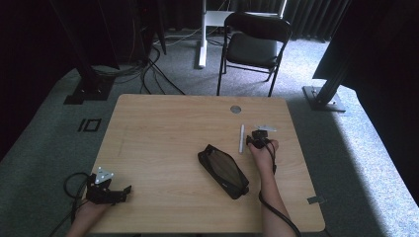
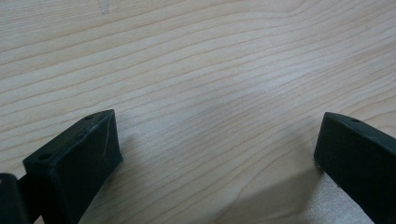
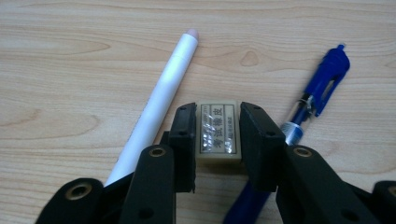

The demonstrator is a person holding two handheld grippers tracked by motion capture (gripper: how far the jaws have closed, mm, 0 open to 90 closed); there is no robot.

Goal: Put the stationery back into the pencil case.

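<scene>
Right claw (image 3: 217, 140) clamped on small cream rectangular rubber eraser (image 3: 218, 133), long flanks: light, slightly soft, grippy. Left claw (image 2: 215, 154) apart, idle on surface (image 2: 196, 70).

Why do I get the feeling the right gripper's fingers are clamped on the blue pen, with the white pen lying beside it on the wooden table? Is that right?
Not quite. In the right gripper view, the right gripper has its fingers on the small cream rectangular eraser, not the blue pen. The blue pen lies on one side of it, the white pen on the other, on the wooden table.
</scene>
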